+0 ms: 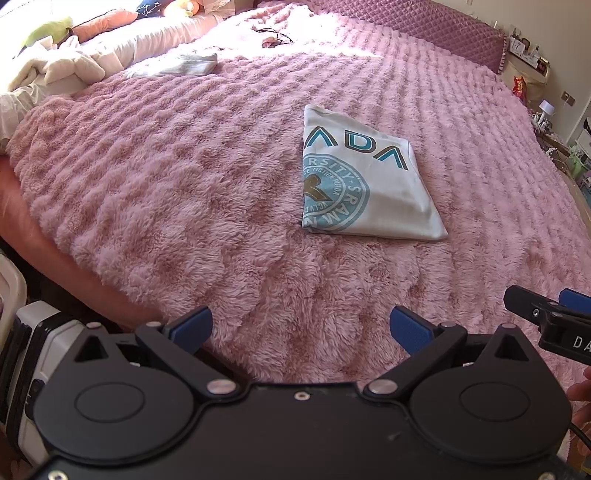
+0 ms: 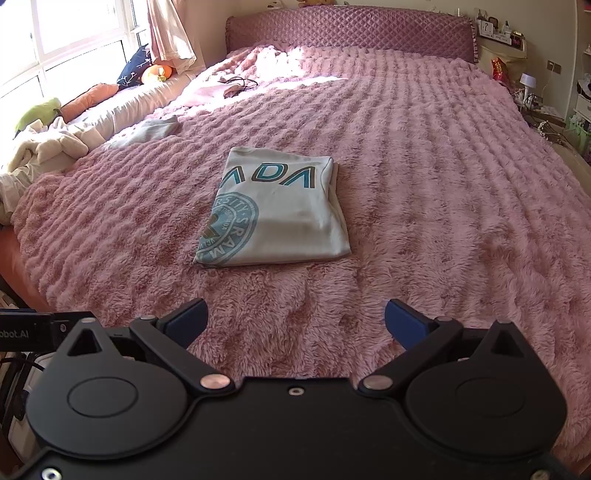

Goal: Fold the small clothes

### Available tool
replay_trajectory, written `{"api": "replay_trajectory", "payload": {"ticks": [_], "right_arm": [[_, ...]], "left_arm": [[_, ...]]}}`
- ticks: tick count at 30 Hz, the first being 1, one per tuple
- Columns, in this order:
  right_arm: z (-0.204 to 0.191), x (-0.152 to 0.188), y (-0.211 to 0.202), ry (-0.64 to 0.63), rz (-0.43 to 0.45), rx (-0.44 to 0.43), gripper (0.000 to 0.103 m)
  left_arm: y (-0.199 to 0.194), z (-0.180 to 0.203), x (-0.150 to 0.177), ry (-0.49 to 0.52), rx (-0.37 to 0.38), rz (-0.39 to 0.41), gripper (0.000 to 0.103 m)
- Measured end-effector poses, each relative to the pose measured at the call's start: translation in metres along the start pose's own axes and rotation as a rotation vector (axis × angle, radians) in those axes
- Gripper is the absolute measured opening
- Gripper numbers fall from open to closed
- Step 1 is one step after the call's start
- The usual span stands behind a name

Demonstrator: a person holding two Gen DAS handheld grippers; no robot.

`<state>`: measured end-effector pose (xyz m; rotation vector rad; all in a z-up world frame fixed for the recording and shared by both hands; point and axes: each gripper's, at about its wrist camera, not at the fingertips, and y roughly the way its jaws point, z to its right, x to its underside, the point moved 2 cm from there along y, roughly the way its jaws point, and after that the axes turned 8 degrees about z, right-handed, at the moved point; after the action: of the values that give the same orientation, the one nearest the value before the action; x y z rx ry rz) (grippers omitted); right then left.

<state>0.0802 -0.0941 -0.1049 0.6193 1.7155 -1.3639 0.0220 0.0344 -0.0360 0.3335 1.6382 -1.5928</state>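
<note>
Both wrist views look from the bed's near edge toward the far headboard [image 2: 351, 31], low over the pink blanket [image 2: 443, 184]. Both share the folded shirt [image 1: 354, 177]; the left view probably sits slightly nearer.

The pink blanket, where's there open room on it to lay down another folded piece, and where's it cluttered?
Free: the wide stretch of pink blanket right of the folded T-shirt up to the headboard, and the strip between the shirt and the open right gripper. Crowded: the window side, with crumpled cream clothes, a folded grey garment and a cable.
</note>
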Motion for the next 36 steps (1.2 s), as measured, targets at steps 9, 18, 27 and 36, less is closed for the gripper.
{"api": "replay_trajectory", "payload": {"ticks": [9,18,27,36], "right_arm": [[0.0000,0.0007,0.0007,-0.005,-0.005,0.000,0.103],[0.0004,0.0014,0.0014,0.005,-0.007,0.005,0.103],[0.0007,0.0013,0.0009,-0.003,-0.007,0.002,0.103],[0.0005,0.0016,0.0009,-0.004,-0.008,0.003,0.103]], "left_arm": [[-0.0018,0.0003,0.0012,0.003,-0.010,0.005,0.103],[-0.0028,0.0012,0.0021,0.009,-0.014,0.004,0.103],[-0.0026,0.0018,0.0028,0.010,-0.006,-0.005,0.103],[0.0001,0.0016,0.0040,0.007,-0.002,-0.025,0.103]]}}
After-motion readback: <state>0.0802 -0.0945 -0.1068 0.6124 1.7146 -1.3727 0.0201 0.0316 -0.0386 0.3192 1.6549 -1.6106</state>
